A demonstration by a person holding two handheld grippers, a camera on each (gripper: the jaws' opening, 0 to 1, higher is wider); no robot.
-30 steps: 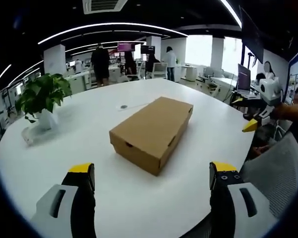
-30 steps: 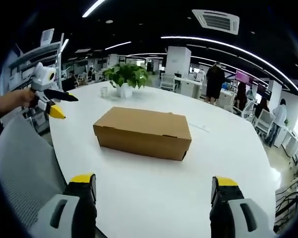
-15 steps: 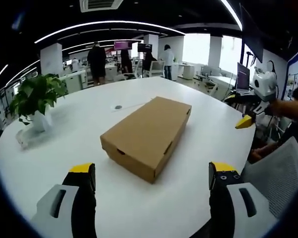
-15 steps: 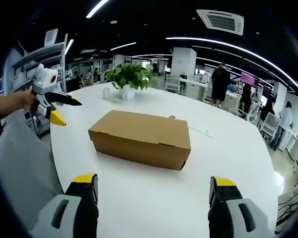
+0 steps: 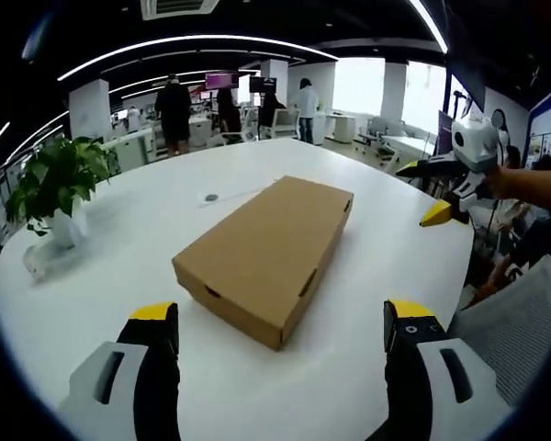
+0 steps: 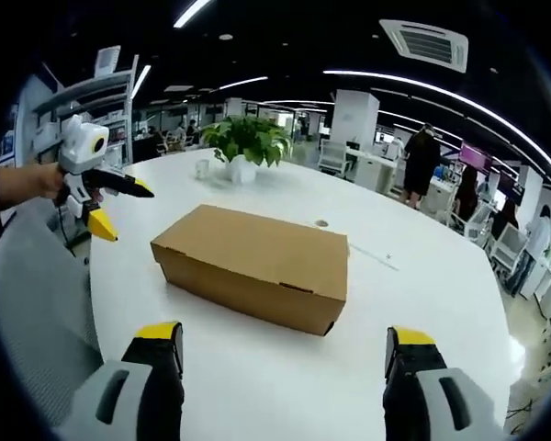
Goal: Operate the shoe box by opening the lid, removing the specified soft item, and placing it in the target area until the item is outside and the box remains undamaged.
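Observation:
A closed brown cardboard shoe box (image 5: 266, 253) (image 6: 253, 265) lies on a round white table (image 5: 101, 276) (image 6: 422, 303), lid down. My left gripper (image 5: 280, 342) hovers open just short of the box's near end, nothing between its yellow-tipped jaws. My right gripper (image 6: 283, 349) is open too, facing the box's long side from a little way off. Each gripper appears in the other's view: the right one (image 5: 436, 193) held by a hand at the table's right edge, the left one (image 6: 110, 207) at the table's left edge. The soft item is hidden inside the box.
A potted green plant (image 5: 53, 188) (image 6: 243, 147) stands on the table beyond the box. A small round disc with a thin cable (image 5: 211, 197) lies near the box's far side. A grey mesh chair (image 6: 37, 312) sits at the table's edge. People stand among desks behind.
Both grippers have come closer to the box, which now looks larger in both views. The box itself has not moved and stays closed.

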